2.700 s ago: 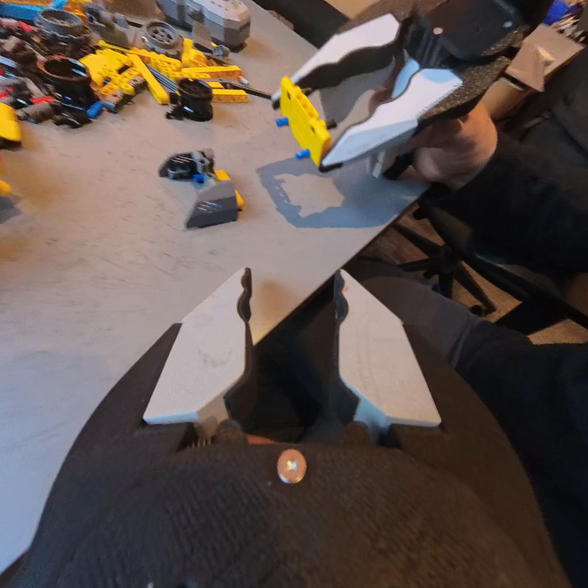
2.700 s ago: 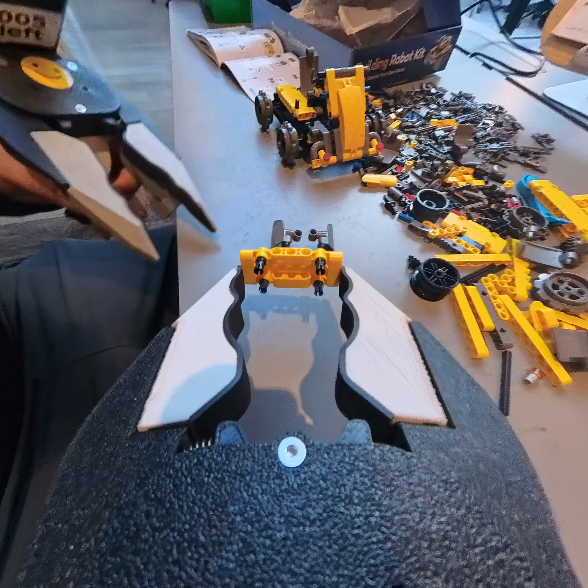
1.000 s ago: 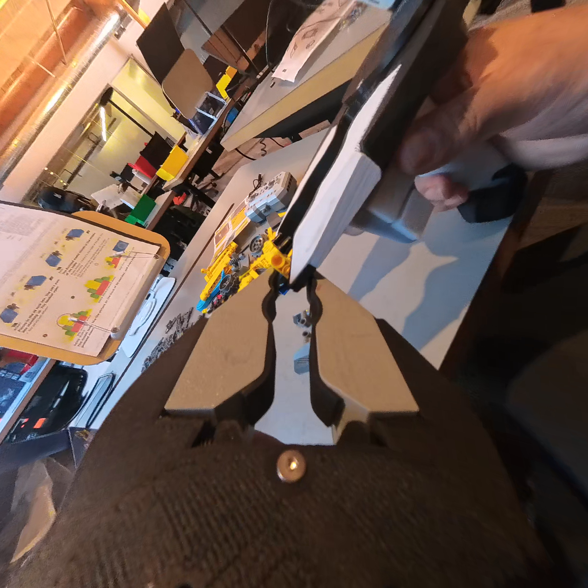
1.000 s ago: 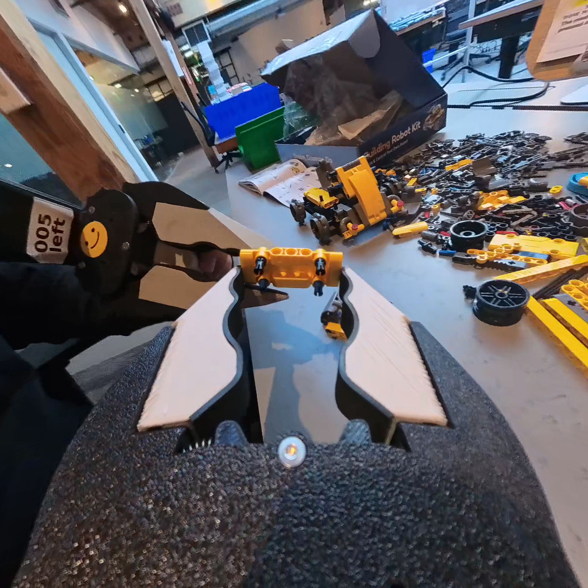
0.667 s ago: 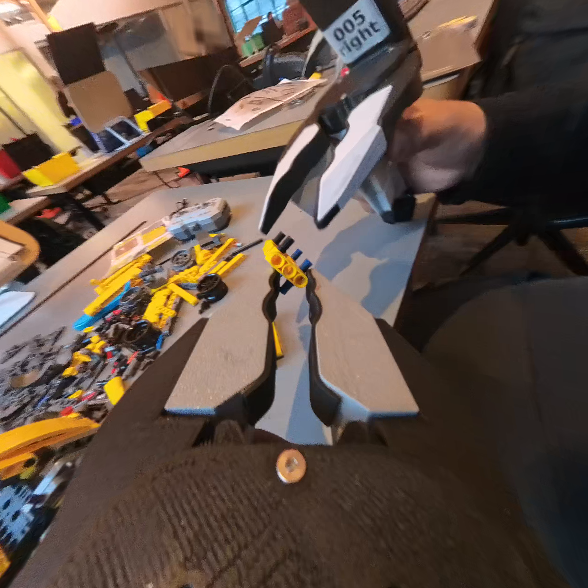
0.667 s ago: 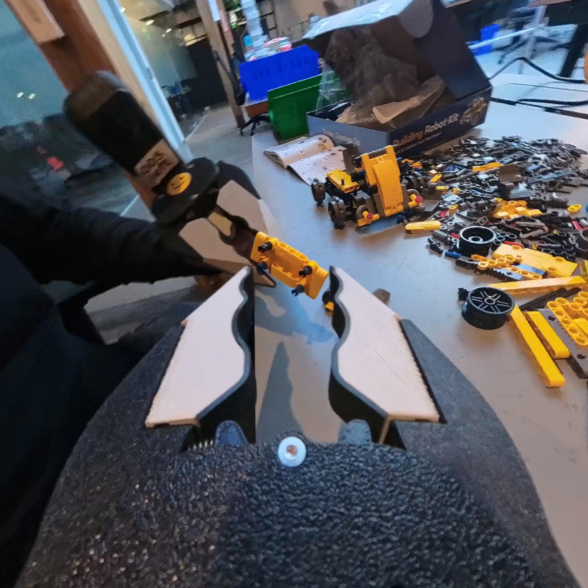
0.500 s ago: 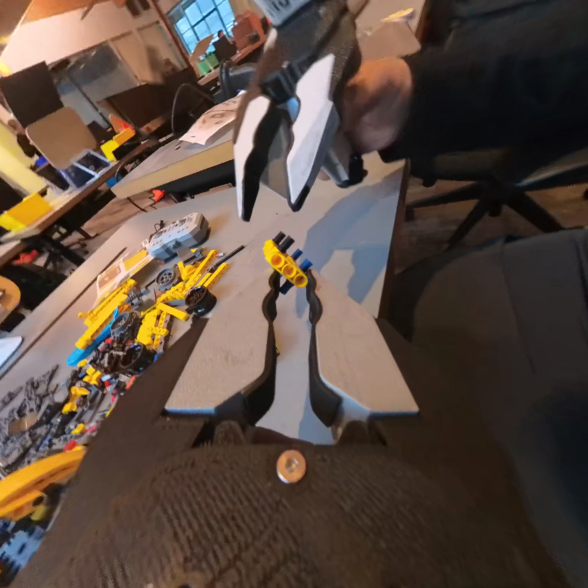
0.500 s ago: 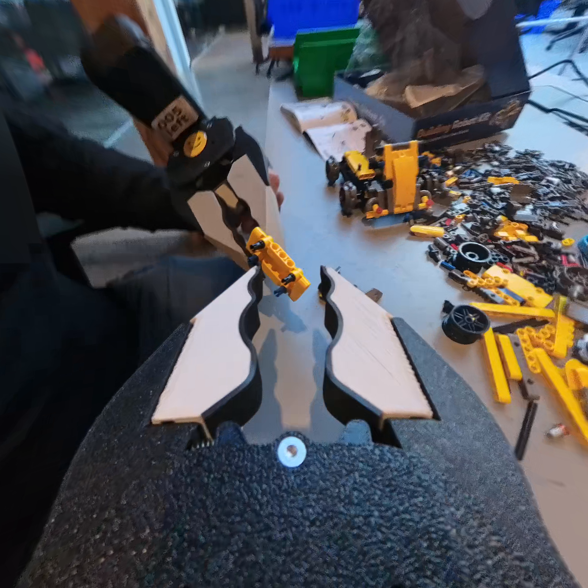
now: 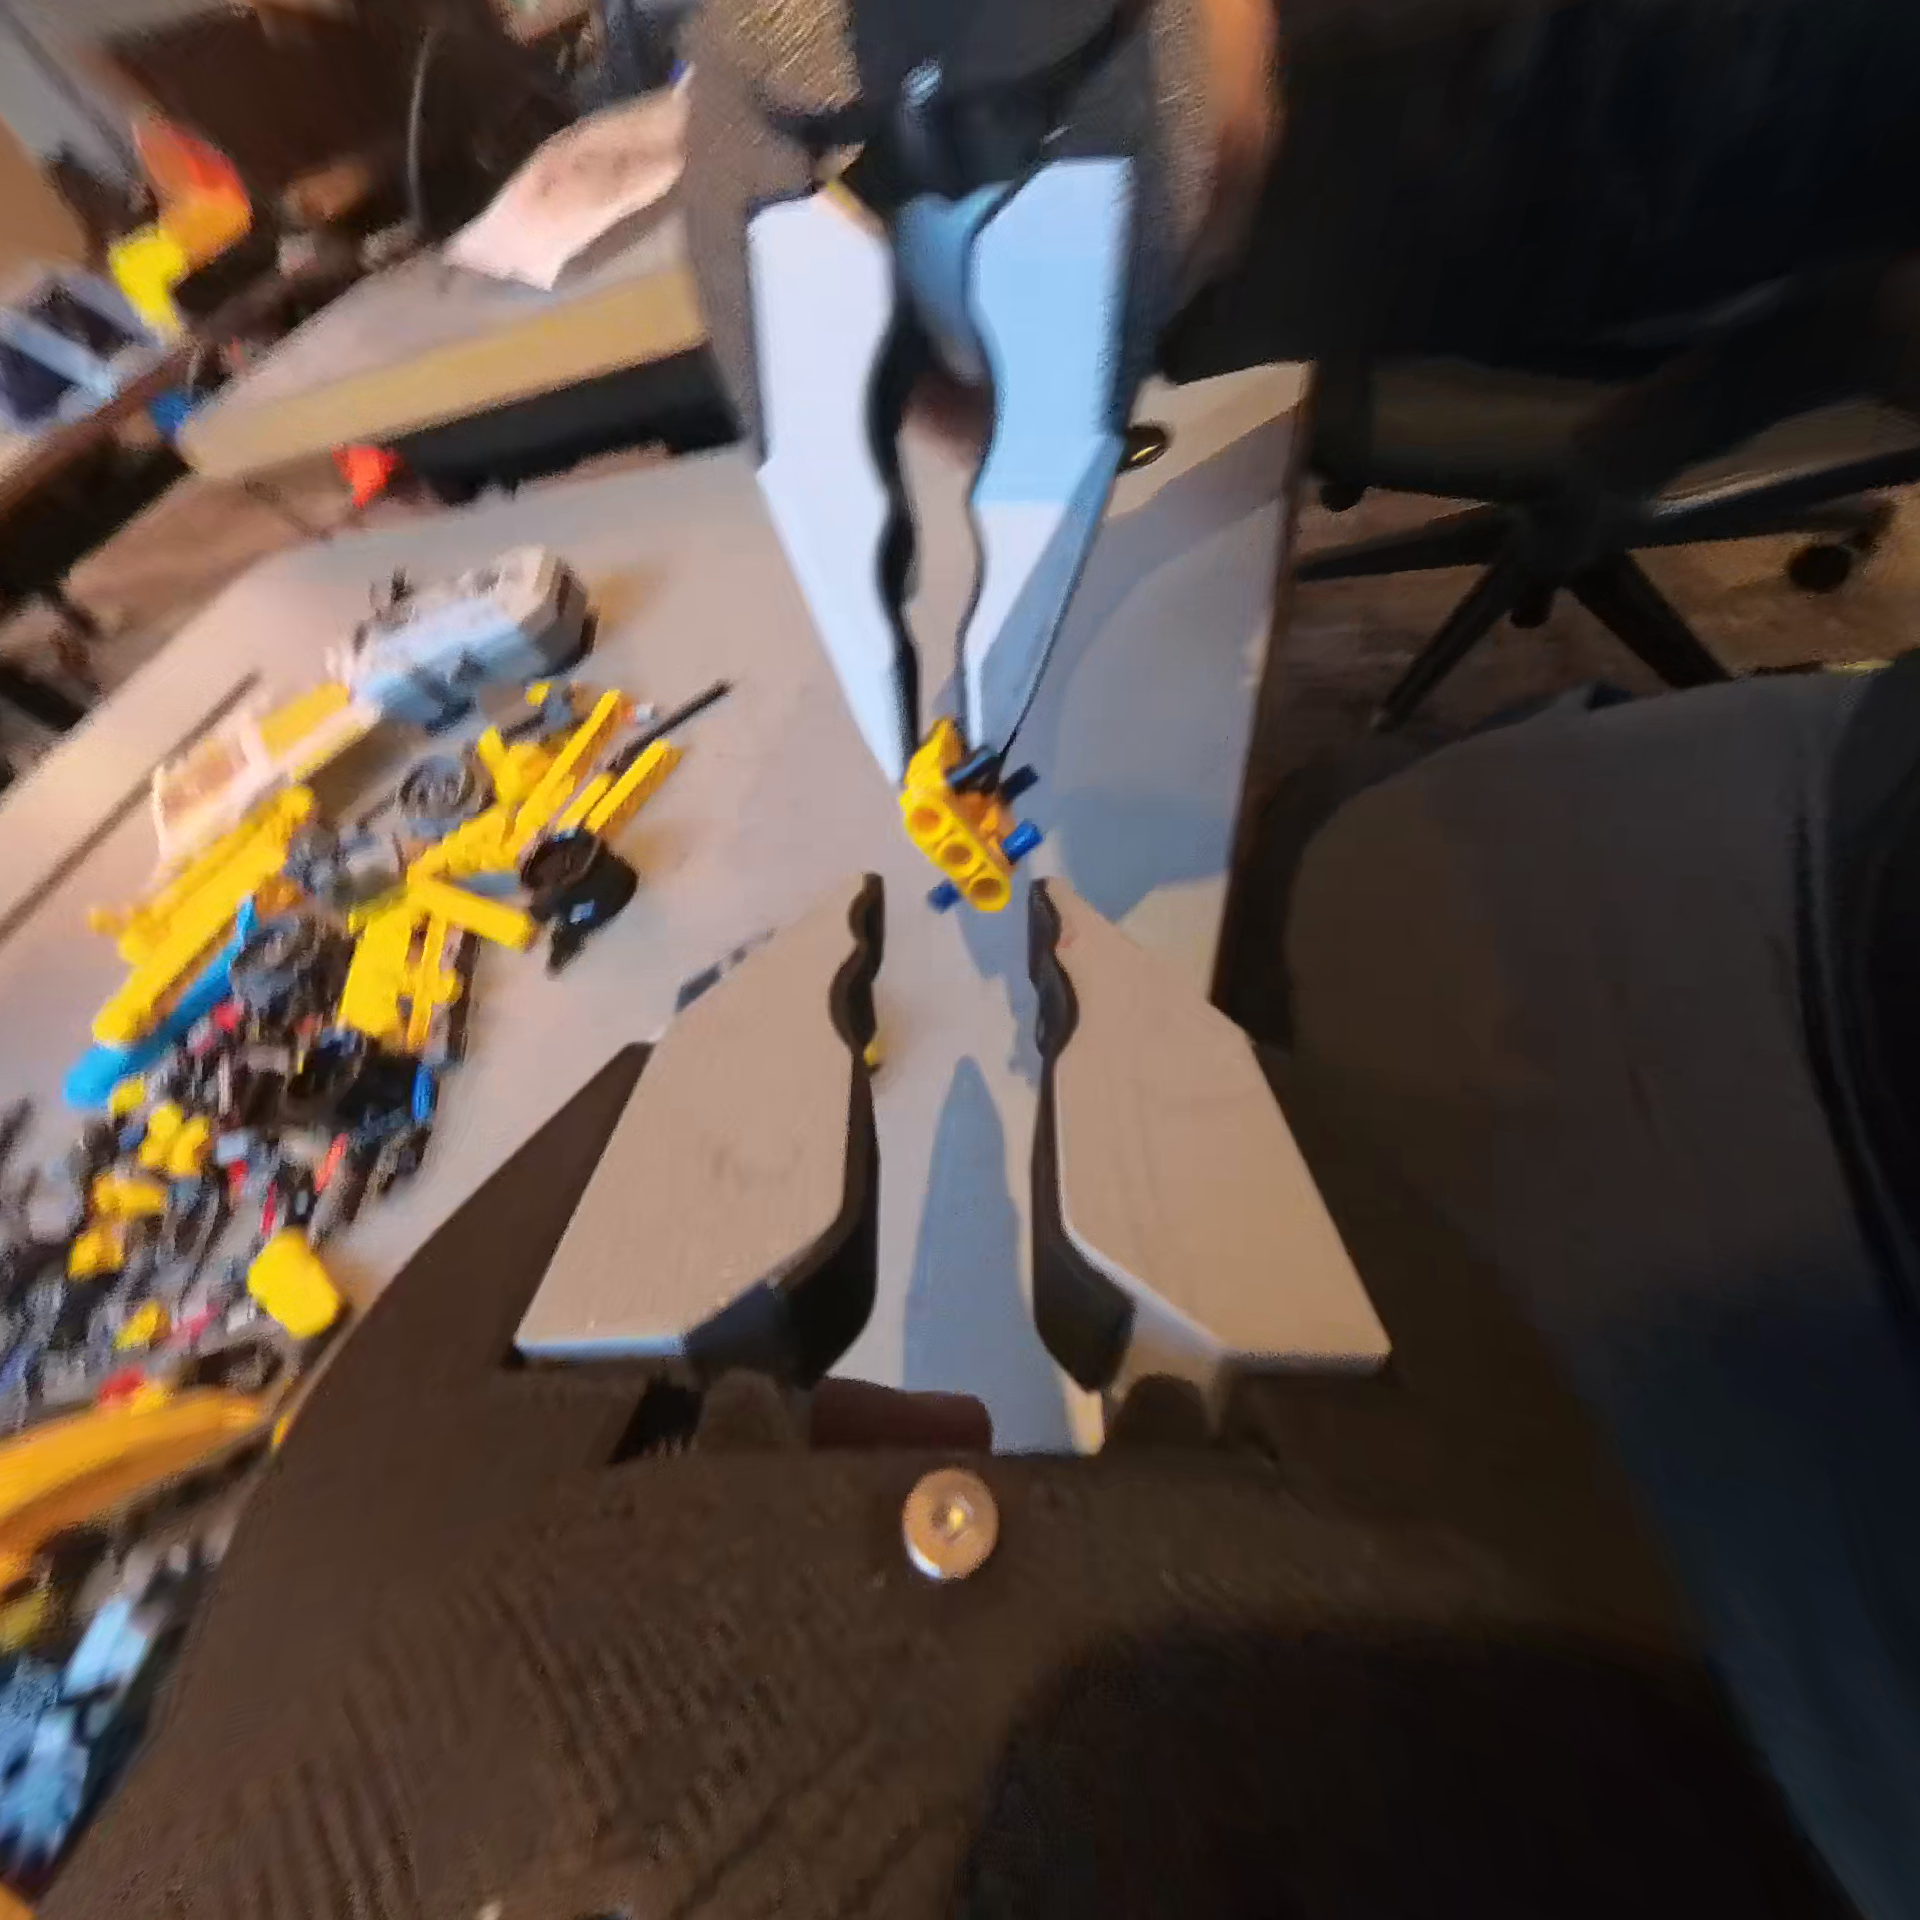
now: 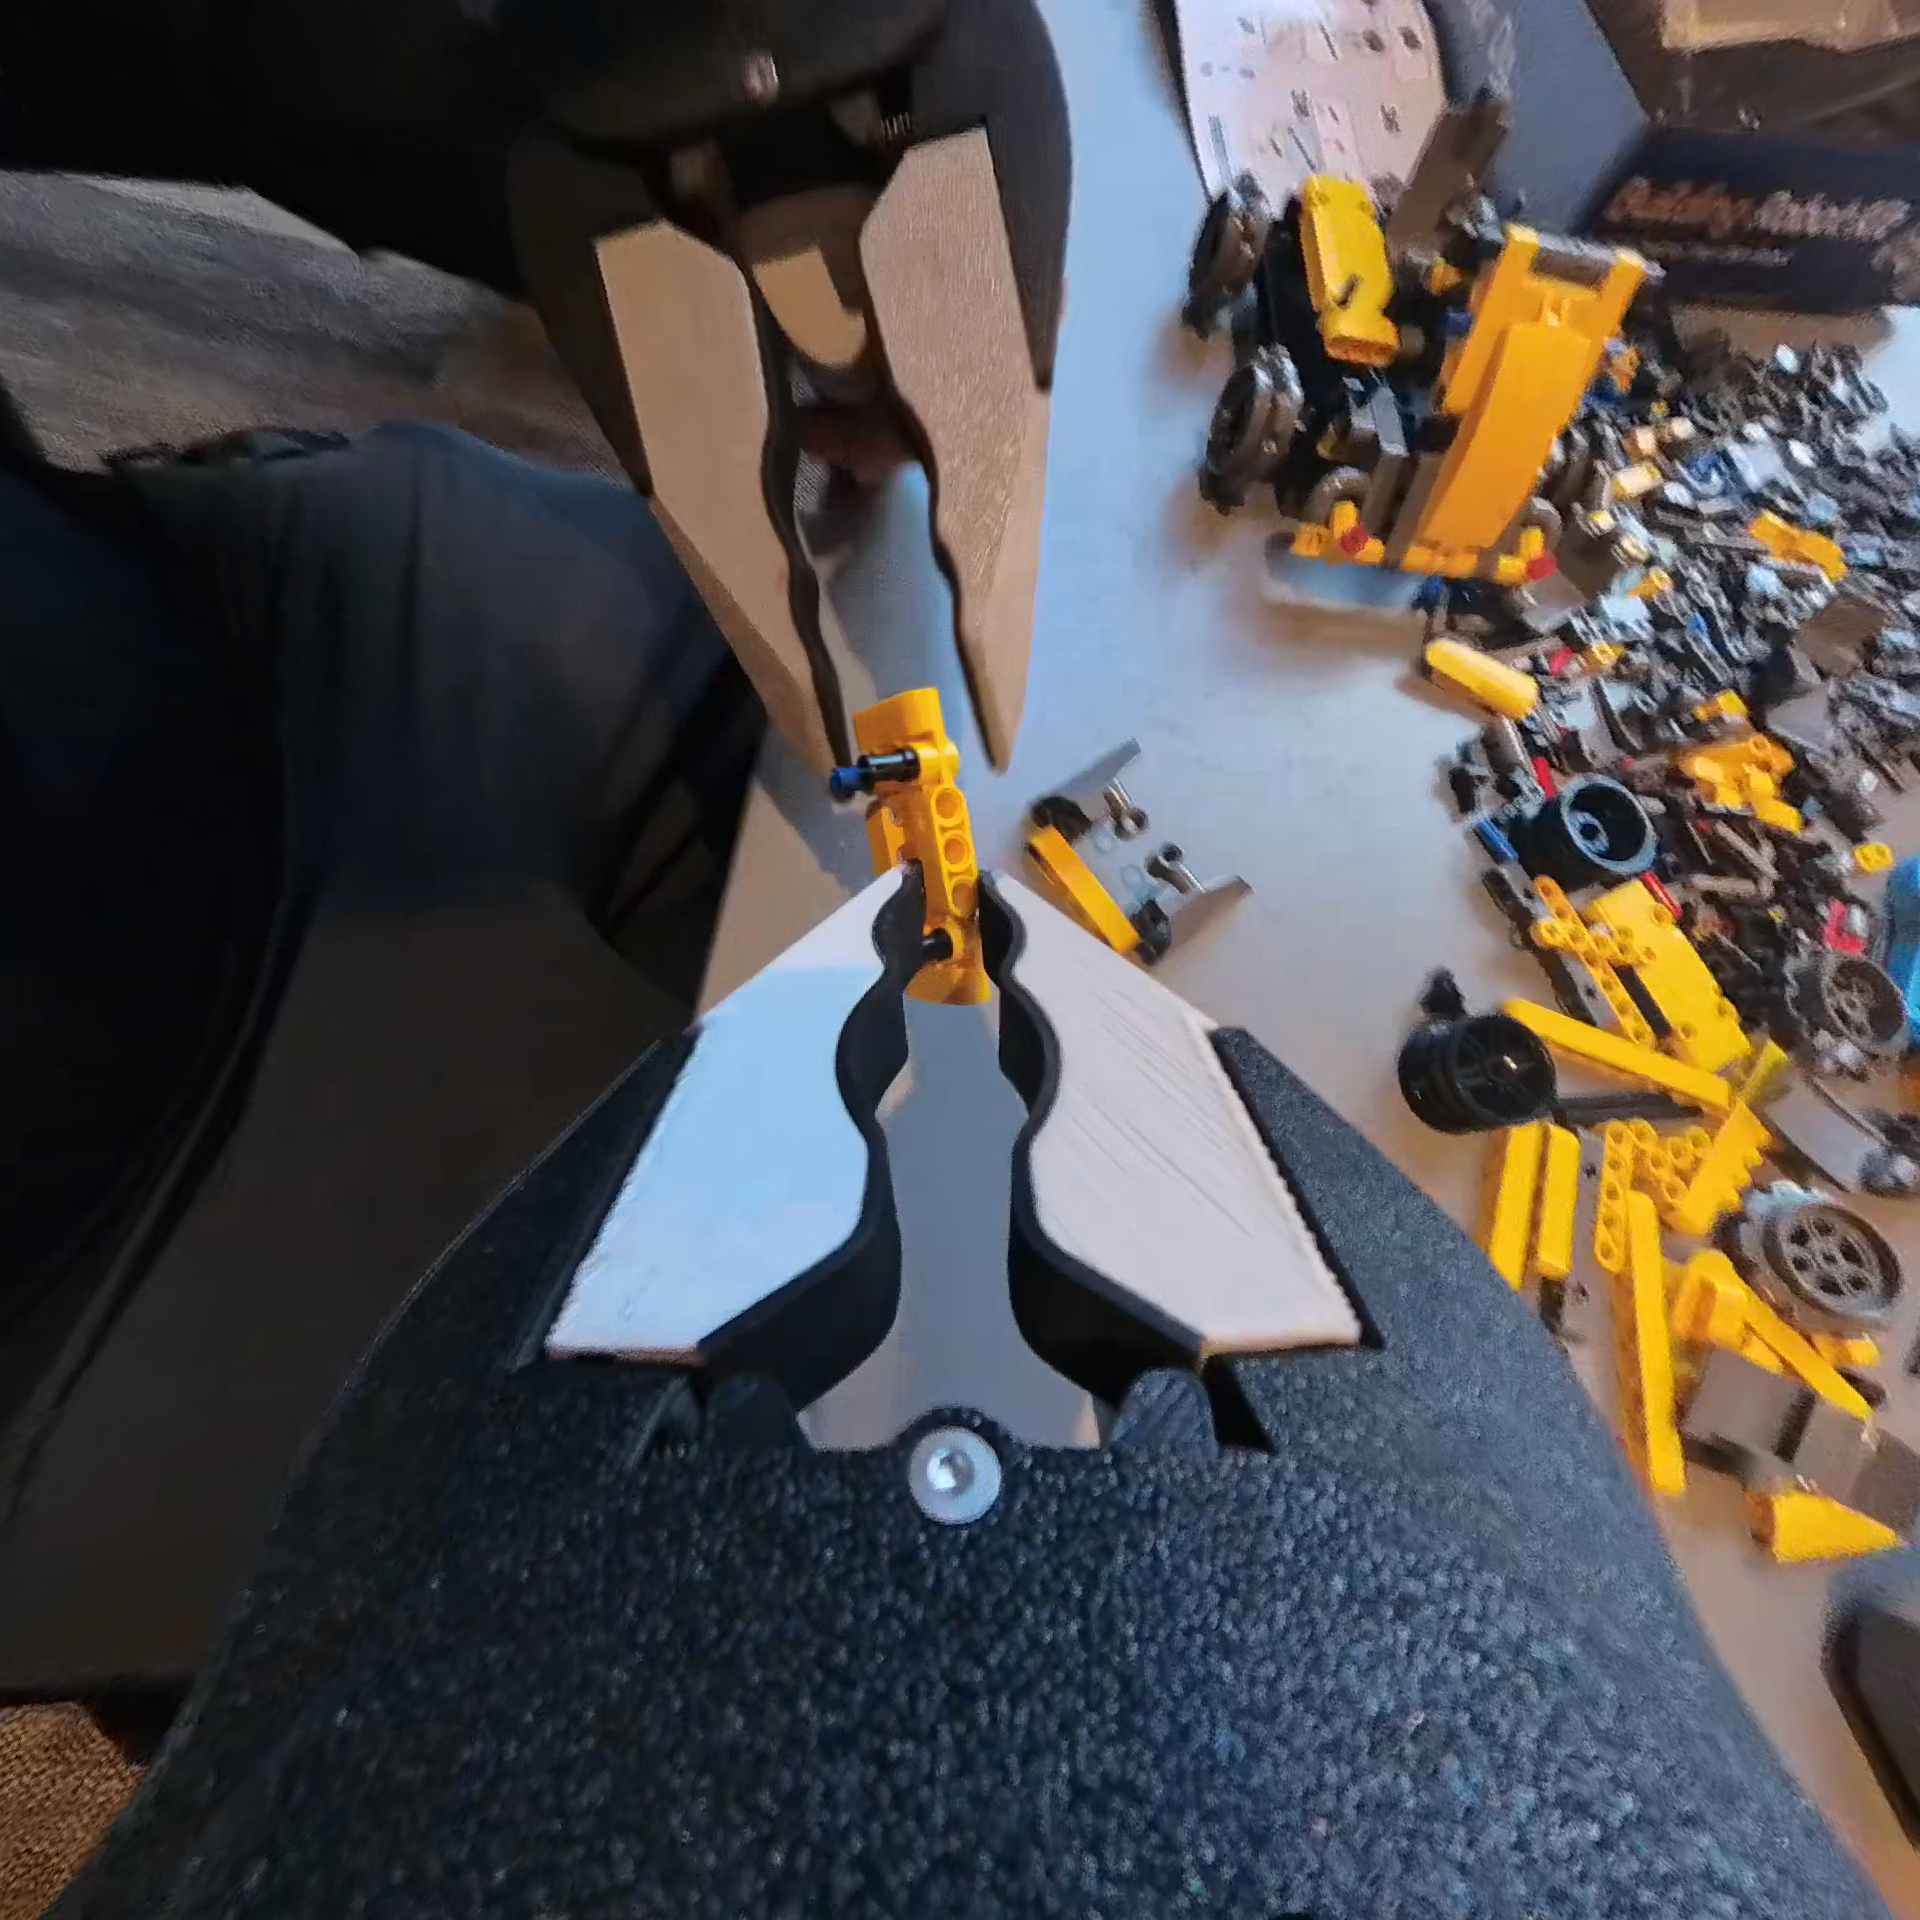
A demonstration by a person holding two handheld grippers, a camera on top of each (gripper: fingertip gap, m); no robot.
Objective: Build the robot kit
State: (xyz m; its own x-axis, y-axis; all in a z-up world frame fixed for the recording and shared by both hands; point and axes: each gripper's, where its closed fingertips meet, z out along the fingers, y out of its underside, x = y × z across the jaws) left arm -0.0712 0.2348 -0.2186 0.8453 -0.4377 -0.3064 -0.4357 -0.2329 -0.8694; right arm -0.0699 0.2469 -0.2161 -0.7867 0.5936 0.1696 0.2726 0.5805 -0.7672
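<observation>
Brick piece between facing right gripper and left gripper, parts pile to the right

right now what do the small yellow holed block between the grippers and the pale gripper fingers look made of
Small yellow holed block: seemingly moulded plastic, evenly coloured and smooth, with round holes and dark pins. Pale gripper fingers: probably 3D-printed plastic, matte, with fine parallel ridges; their black wavy inner edges look rubbery, though that is uncertain.

Yellow holed brick with black and blue pins, upright, pinched between right hand-held gripper tips above table edge.
</observation>
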